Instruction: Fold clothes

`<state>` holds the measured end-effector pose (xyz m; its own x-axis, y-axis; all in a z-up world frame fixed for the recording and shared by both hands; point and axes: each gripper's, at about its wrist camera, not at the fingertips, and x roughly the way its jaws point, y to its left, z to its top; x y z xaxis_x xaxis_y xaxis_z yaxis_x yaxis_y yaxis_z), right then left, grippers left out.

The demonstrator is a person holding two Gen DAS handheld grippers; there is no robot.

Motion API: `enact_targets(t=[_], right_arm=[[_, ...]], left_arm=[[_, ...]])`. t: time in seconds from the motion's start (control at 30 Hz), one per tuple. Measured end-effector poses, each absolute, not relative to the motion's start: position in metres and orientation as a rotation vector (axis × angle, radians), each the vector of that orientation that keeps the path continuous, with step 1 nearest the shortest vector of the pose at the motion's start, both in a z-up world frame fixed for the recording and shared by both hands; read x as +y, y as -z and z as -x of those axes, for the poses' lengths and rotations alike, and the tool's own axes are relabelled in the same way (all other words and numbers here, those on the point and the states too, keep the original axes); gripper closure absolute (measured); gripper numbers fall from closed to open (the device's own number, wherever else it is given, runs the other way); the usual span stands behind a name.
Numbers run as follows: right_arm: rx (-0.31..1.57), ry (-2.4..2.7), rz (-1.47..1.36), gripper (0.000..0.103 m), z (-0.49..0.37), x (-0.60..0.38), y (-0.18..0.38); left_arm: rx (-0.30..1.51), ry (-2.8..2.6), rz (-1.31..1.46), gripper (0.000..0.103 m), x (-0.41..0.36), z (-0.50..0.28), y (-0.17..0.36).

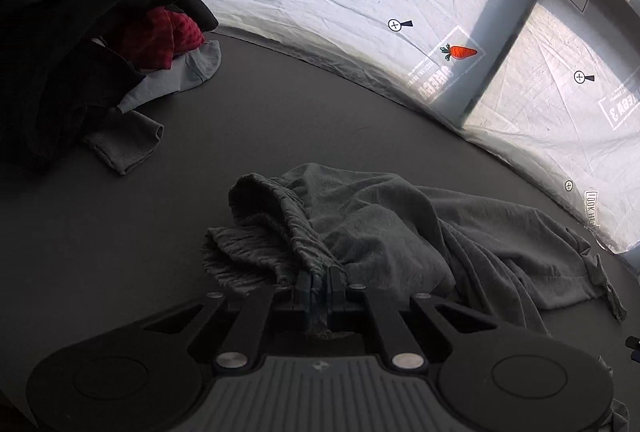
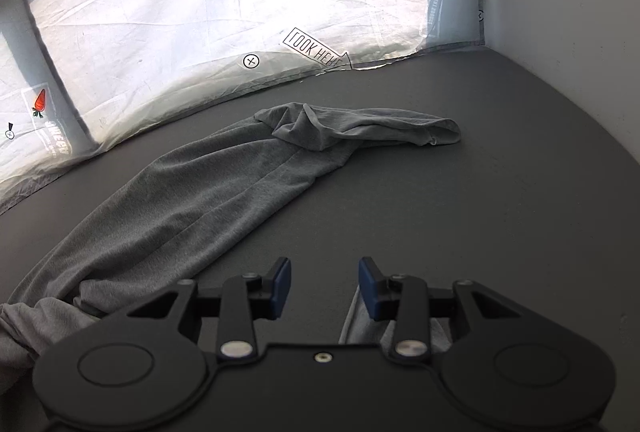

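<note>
While the left gripper (image 1: 320, 278) has its jaws clamped on a bunched edge of the grey T-shirt (image 1: 392, 232), the right gripper (image 2: 325, 284) hovers with jaws apart and nothing between them. Shirt lies crumpled across the dark worktop (image 1: 260, 104), one sleeve (image 2: 372, 130) stretched toward the far corner. Pile of unfolded clothes (image 1: 92, 32) sits at the worktop's left end. Judgement: spreading comes first. Right jaws should take a matching edge, then both pull outward, low and even, to flatten before any fold.
</note>
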<state>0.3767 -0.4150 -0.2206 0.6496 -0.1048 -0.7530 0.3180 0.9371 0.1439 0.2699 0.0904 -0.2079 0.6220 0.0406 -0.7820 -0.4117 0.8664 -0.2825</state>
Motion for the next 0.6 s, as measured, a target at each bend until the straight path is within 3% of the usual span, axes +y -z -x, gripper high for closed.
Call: enact_targets(t=[0.1, 0.3, 0.4, 0.6], right_arm=[[0.846, 0.224, -0.273, 0.064, -0.370, -0.406, 0.222], [0.833, 0.208, -0.261, 0.064, -0.367, -0.389, 0.217], [0.841, 0.217, -0.265, 0.064, -0.368, -0.381, 0.220], [0.873, 0.326, -0.281, 0.059, -0.367, -0.376, 0.235]], left_arm=[[0.949, -0.295, 0.561, 0.095, 0.099, -0.245, 0.232], [0.858, -0.232, 0.482, 0.093, 0.113, -0.245, 0.199], [0.809, -0.242, 0.484, 0.082, 0.131, -0.263, 0.189], [0.851, -0.273, 0.453, 0.070, 0.158, -0.315, 0.209]])
